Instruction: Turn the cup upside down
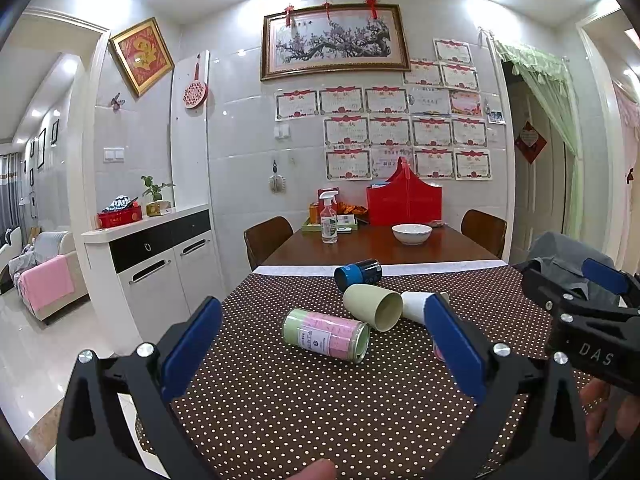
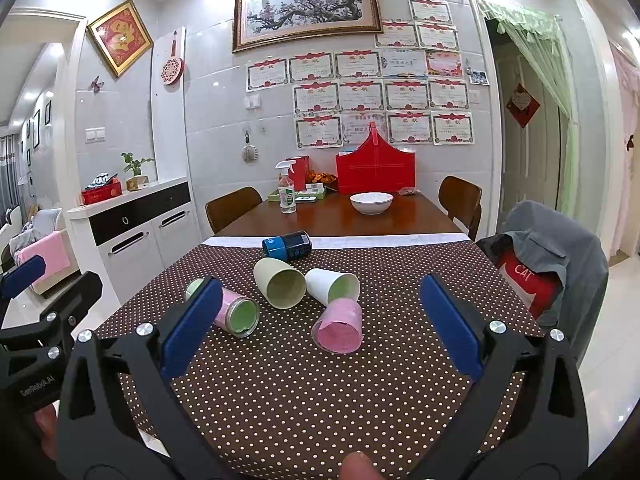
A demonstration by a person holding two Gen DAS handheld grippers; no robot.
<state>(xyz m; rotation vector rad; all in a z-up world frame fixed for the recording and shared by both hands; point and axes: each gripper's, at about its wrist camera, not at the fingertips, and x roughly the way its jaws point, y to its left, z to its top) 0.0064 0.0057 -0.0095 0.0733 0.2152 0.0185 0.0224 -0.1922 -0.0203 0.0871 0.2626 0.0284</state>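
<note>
Several cups lie on their sides on the dotted brown tablecloth (image 2: 280,392): a pale green cup (image 2: 280,283) (image 1: 373,306), a white cup (image 2: 333,285) (image 1: 414,305), a pink cup (image 2: 338,326), a pink-and-green glass cup (image 2: 234,314) (image 1: 325,334) and a dark blue cup (image 2: 288,245) (image 1: 359,273). My left gripper (image 1: 320,354) is open and empty, just short of the glass cup. My right gripper (image 2: 320,340) is open and empty, just short of the pink cup. Each gripper shows at the edge of the other's view.
A white bowl (image 2: 371,202), a spray bottle (image 2: 287,194), a red box (image 2: 375,172) and small packages stand on the bare wood at the table's far end. Chairs flank the table; one at the right (image 2: 548,256) holds clothes. A white cabinet (image 2: 144,224) stands left.
</note>
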